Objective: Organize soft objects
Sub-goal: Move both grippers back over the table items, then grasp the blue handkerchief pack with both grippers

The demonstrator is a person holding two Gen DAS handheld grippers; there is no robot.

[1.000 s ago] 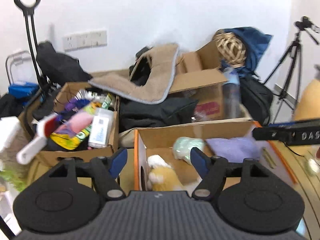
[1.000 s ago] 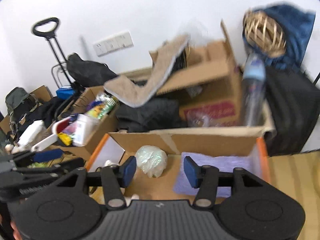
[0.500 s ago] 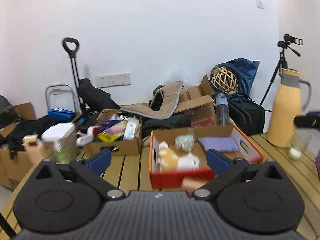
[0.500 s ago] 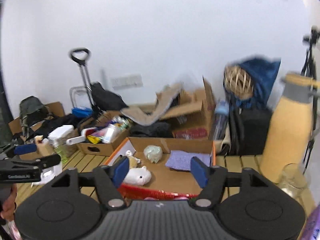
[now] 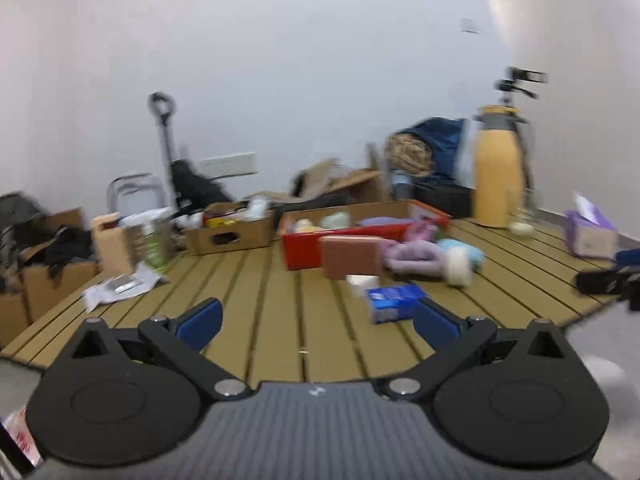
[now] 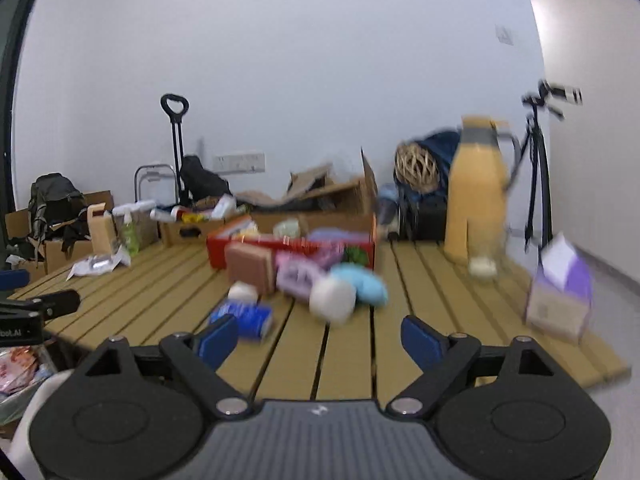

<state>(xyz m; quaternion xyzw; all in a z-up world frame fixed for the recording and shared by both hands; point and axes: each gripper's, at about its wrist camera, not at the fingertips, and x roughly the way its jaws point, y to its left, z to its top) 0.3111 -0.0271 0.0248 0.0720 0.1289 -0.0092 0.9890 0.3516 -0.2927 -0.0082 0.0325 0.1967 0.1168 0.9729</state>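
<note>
Blurred pastel soft toys (image 6: 340,284) heaped by red box (image 6: 256,249); both grippers wide open, empty

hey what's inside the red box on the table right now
The red box holds a pale green lump and a purple cloth. Its front wall and blur hide whatever lies lower.

Soft toys (image 6: 344,284) before box (image 6: 296,246)
</note>
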